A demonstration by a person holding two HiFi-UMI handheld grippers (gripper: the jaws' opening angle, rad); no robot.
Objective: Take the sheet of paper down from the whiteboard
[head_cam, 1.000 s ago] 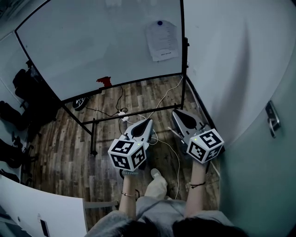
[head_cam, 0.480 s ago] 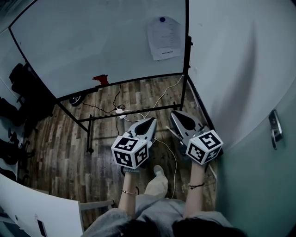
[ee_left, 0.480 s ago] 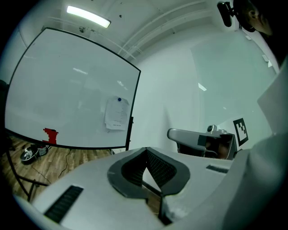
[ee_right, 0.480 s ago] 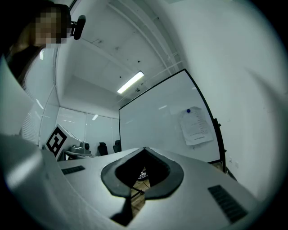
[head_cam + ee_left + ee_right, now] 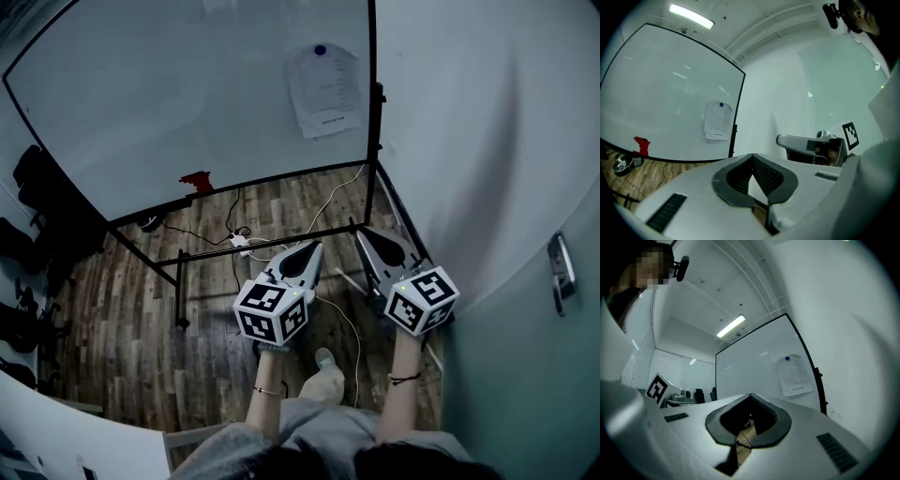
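- High on the whiteboard [image 5: 169, 103], near its right edge: sheet of paper [image 5: 324, 89], pinned by a blue magnet [image 5: 321, 50].
- Well short of it: left gripper [image 5: 312, 247] and right gripper [image 5: 362, 232], fingers pinched together, holding nothing.

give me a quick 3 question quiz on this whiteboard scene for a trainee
1. True or false: the sheet of paper is already off the whiteboard.
2. In the head view, which edge of the whiteboard is the sheet nearest? A: left. B: right. C: bottom.
3. Fill in: the left gripper and the right gripper are both shut and hold ____.

Key:
1. False. The sheet hangs on the board.
2. B.
3. Nothing.
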